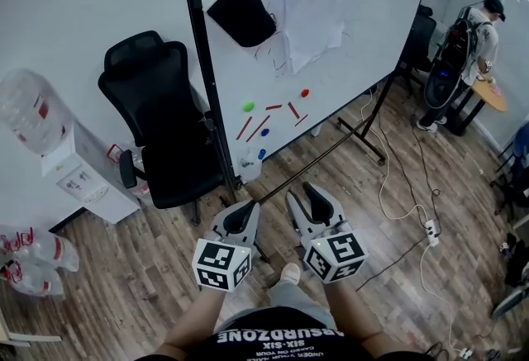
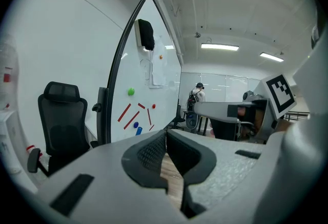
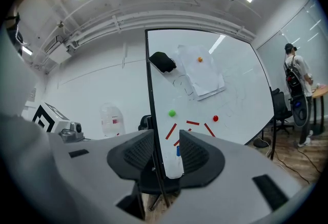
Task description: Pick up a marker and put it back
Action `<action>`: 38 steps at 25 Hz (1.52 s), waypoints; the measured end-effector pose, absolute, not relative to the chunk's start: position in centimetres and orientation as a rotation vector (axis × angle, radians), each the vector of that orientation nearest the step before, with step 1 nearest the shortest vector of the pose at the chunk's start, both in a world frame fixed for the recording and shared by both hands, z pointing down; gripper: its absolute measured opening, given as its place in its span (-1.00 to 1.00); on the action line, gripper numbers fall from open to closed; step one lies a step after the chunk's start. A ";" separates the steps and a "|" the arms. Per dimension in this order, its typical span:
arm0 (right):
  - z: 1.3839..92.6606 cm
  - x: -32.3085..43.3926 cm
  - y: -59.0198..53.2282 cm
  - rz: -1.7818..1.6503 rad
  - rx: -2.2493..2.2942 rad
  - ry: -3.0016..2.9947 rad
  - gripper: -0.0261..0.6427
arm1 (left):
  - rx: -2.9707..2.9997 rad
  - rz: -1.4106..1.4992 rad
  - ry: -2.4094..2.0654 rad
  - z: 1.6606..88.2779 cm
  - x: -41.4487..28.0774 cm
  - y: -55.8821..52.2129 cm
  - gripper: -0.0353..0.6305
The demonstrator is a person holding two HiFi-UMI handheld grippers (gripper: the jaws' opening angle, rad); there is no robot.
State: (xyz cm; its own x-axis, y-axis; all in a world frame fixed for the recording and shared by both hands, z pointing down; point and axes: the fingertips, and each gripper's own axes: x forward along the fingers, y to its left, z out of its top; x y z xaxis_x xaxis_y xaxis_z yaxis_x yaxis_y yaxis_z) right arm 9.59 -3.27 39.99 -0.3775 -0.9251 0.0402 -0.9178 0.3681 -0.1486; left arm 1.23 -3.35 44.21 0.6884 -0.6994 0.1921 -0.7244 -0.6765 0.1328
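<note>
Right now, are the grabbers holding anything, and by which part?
Nothing is held. The left gripper has its jaws together, empty; the right gripper has its jaws apart with nothing between them.

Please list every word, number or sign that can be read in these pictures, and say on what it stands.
"ABSURDZONE": shirt, upside down in the head view.
"SIX-SIX": same shirt, next line.
Smaller shirt print, water bottle label, dispenser sticker: too blurred to read.
Left cube, right cube: black square patterns, no letters.
</note>
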 end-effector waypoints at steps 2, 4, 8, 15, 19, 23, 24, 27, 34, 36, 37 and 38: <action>40.1 9.7 -4.0 -0.232 -1.711 2.570 -0.52 | 2.691 0.187 -1.168 44.3 1.3 -3.9 -0.87; 40.1 9.8 -4.7 -0.237 -1.698 2.586 -0.52 | 2.680 0.187 -1.185 44.3 1.4 -4.5 -0.87; 40.4 9.9 -6.2 -0.250 -1.663 2.621 -0.50 | 2.660 0.182 -1.223 44.2 1.6 -5.6 -0.87; 41.4 9.5 -8.3 -0.297 -1.570 2.705 -0.45 | 2.615 0.187 -1.296 44.4 1.8 -6.9 -0.87; 42.4 9.1 -9.6 -0.323 -1.515 2.767 -0.41 | 2.589 0.188 -1.349 44.4 1.5 -8.1 -0.87; 43.8 8.7 -10.8 -0.339 -1.468 2.834 -0.38 | 2.562 0.180 -1.405 44.5 1.4 -9.1 -0.87; 44.0 8.6 -11.1 -0.337 -1.460 2.845 -0.38 | 2.555 0.176 -1.417 44.6 1.4 -9.3 -0.87; 44.7 8.7 -12.1 -0.331 -1.439 2.877 -0.38 | 2.532 0.161 -1.447 45.0 1.6 -10.1 -0.87; 46.0 9.0 -14.2 -0.343 -1.386 2.945 -0.38 | 2.489 0.125 -1.491 45.9 2.1 -11.7 -0.87; 46.5 8.7 -14.5 -0.361 -1.365 2.961 -0.38 | 2.476 0.126 -1.497 46.2 2.1 -11.9 -0.87; 46.8 8.5 -14.5 -0.371 -1.357 2.967 -0.38 | 2.471 0.130 -1.499 46.4 2.1 -12.0 -0.87; 47.0 8.4 -14.5 -0.380 -1.351 2.971 -0.38 | 2.467 0.136 -1.500 46.5 2.0 -12.0 -0.87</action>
State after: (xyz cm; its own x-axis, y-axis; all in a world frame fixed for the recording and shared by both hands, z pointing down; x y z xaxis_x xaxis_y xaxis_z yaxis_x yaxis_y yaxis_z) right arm 8.35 -14.54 47.04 -0.6532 -0.7230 0.2248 -0.7563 0.6370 -0.1488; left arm 2.02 -12.01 46.55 0.4656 -0.8602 0.2079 -0.8836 -0.4386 0.1641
